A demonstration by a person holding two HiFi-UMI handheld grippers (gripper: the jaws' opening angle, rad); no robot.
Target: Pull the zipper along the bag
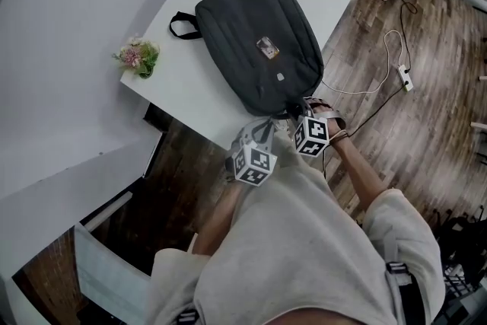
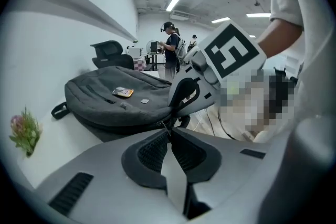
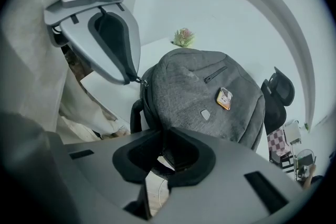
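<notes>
1. Count: 1 bag (image 1: 255, 34), dark grey, lying flat on 1 white surface (image 1: 190, 99). It sits well onto the surface, w/ its near end at the edge closest to me.
2. On the bag's top face: 1 small yellow tag (image 1: 267, 48) and 1 small grey patch (image 1: 281, 76), a little apart. 1 black strap loop (image 1: 183, 25) sticks out on the side toward the flowers.
3. 1 flower sprig (image 1: 138, 57), pink and green, on the surface's left corner, apart from the bag.
4. 2 grippers, both mine, each w/ 1 marker cube. They sit side by side at the bag's near end, close together.
5. My left gripper (image 2: 168, 129) has its tips pinched on the zipper pull (image 2: 164, 124) at the bag's near end, jaws almost together. The right gripper view shows the same: the tip sits right on the pull at the bag's seam.
6. My right gripper (image 3: 164, 132) is clamped on the bag's dark fabric at the near end, just beside the left one. The jaws are held slightly apart by the fabric.
7. Pose: both grippers point away from me and tilt down onto the bag. My right forearm (image 1: 358, 171) comes bare out of a cream sleeve.
8. Off the surface: 1 power strip (image 1: 405, 78) w/ a white cable on the wood floor (image 1: 426, 133). 1 black office chair (image 3: 278, 92) shows past the bag's far end.
</notes>
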